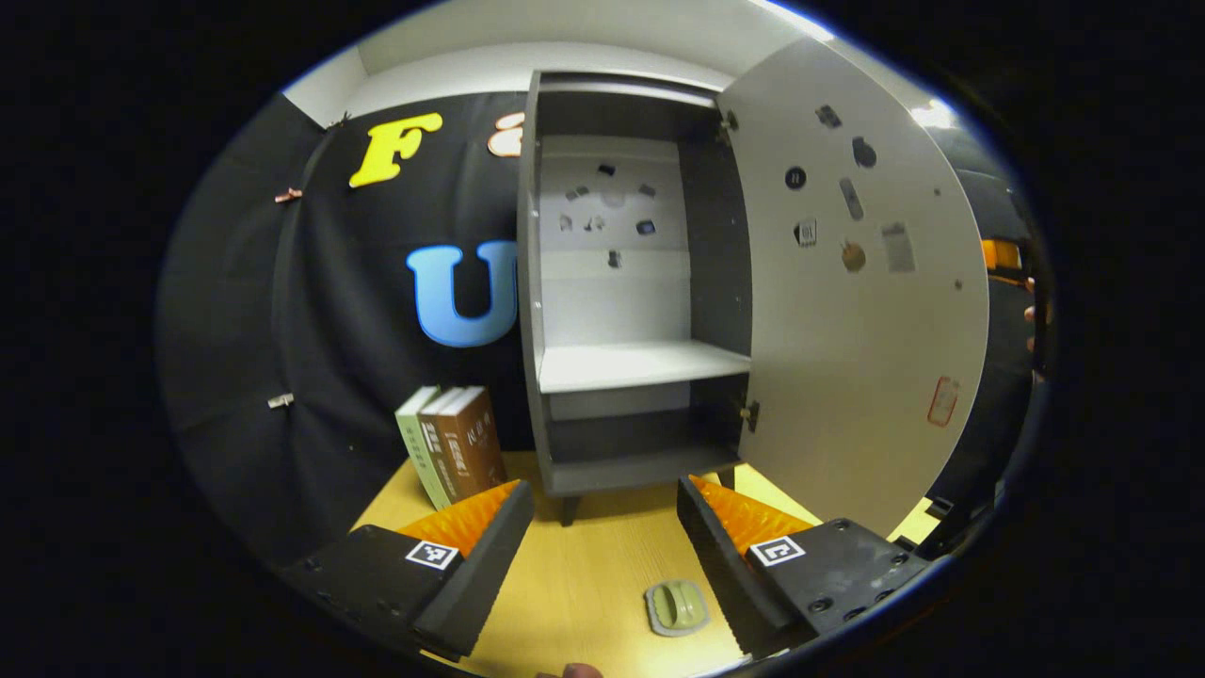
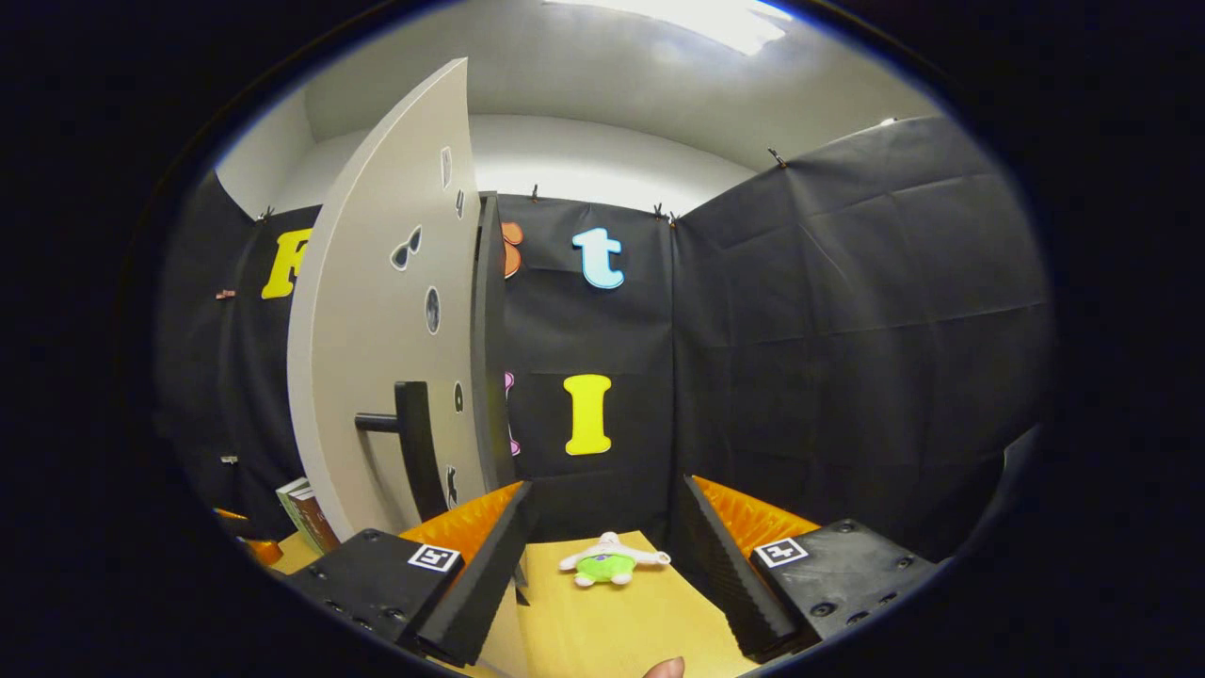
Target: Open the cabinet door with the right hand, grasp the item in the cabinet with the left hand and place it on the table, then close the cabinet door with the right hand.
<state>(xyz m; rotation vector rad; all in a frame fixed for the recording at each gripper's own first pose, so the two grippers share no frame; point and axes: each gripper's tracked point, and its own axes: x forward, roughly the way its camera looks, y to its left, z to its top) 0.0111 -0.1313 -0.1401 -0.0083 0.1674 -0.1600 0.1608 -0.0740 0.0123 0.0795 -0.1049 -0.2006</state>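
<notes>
A small green item [image 1: 676,607] lies on the wooden surface [image 1: 584,574] in front of the cabinet [image 1: 626,311], between the spread fingers of the left gripper [image 1: 602,546]. The cabinet door [image 1: 852,282] stands wide open. The right gripper [image 2: 602,556], also spread and holding nothing, sits beside the door's dark handle [image 2: 414,447].

The small stickers [image 1: 602,202] on the cabinet's back panel were too small to identify — likewise those on the door [image 1: 852,202]. In the right gripper view, the books [image 2: 306,513] sat partly hidden behind the door's edge — titles unreadable.
</notes>
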